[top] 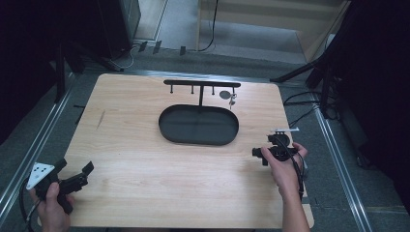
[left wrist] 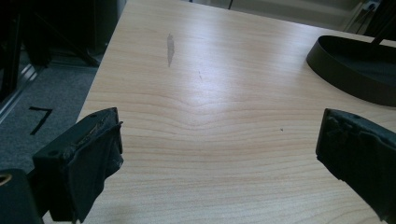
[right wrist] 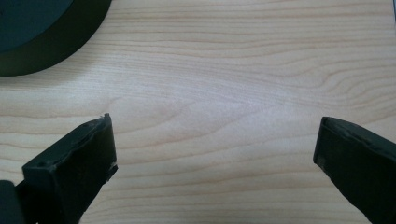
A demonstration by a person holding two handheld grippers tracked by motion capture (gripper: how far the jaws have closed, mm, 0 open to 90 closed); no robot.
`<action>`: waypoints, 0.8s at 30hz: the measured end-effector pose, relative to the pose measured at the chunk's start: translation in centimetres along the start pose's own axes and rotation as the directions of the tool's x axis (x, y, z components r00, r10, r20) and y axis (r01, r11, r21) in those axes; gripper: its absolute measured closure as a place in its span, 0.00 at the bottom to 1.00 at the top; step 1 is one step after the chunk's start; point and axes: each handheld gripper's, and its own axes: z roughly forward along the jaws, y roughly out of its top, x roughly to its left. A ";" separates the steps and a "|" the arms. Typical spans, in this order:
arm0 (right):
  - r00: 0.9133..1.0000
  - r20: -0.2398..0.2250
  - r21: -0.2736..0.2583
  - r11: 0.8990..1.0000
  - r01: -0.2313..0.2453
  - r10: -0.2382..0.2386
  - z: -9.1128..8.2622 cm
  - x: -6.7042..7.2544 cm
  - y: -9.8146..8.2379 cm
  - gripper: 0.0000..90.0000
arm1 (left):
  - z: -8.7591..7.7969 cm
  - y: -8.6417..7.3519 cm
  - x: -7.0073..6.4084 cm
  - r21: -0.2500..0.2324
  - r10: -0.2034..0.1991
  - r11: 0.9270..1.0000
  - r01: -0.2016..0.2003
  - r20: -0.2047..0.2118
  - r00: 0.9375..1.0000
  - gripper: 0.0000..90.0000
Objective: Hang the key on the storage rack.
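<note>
High view, with both gripper views. A light wooden table [top: 145, 159] is shown from above, bearing a black stand at upper centre: an oval tray base [top: 198, 124], a thin upright post, and a horizontal hook bar [top: 201, 83]. From the hook nearest the bar's right end a small key with a round grey tag [top: 226, 95] is seen hanging, just above the far right rim of the tray; the other hooks are bare.

The left gripper [top: 73, 172] is held at the lower left of the frame, near the table's near-left corner, its jaws spread wide with only bare wood between them, as the left gripper view [left wrist: 217, 154] confirms. The right gripper [top: 263, 153] is held at the right of the frame, just beyond the tray's right end and well below the hanging key; its jaws are likewise parted and nothing is gripped, bare tabletop being seen between them in the right gripper view [right wrist: 215, 158], with the tray rim [right wrist: 56, 56] at upper left.

The key is judged to be the work's object, being the only loose item and nearest the right gripper. Nothing is grasped or touched. Whether the key is already hung or yet to be lifted off cannot be told.
</note>
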 end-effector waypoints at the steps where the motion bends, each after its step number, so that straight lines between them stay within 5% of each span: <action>1: 0.999 -0.033 -0.038 0.999 -0.029 0.027 0.0 -0.7 -1.1 0.00 | 0.0 0.0 0.0 0.000 0.001 1.000 -0.001 0.000 1.000 0.01; 9: 0.996 -0.085 -0.194 0.980 -0.048 0.032 0.4 -2.4 -4.6 0.00 | 0.0 0.0 -0.1 -0.005 0.003 1.000 -0.003 -0.001 1.000 0.01; 10: 0.997 -0.073 -0.252 0.967 -0.041 0.023 0.4 -2.9 -5.7 0.00 | 0.0 0.0 -0.1 -0.002 0.008 1.000 -0.008 -0.002 1.000 0.01; 12: 0.997 -0.071 -0.273 0.961 -0.043 0.024 0.4 -3.0 -6.1 0.00 | 0.0 0.0 -0.1 -0.002 0.010 1.000 -0.010 -0.003 1.000 0.01; 17: 0.996 -0.066 -0.375 0.924 -0.074 0.053 -0.2 -4.4 -8.3 0.00 | 0.0 0.0 -0.2 -0.001 0.015 1.000 -0.015 -0.006 1.000 0.01; 18: 0.995 -0.076 -0.405 0.910 -0.085 0.059 -0.6 -5.0 -9.2 0.00 | 0.0 0.0 -0.2 0.000 0.016 1.000 -0.016 -0.006 1.000 0.01; 24: 0.996 -0.069 -0.455 0.887 -0.084 0.058 -1.4 -6.2 -10.9 0.00 | 0.0 0.0 -0.2 0.002 0.024 1.000 -0.024 -0.007 1.000 0.01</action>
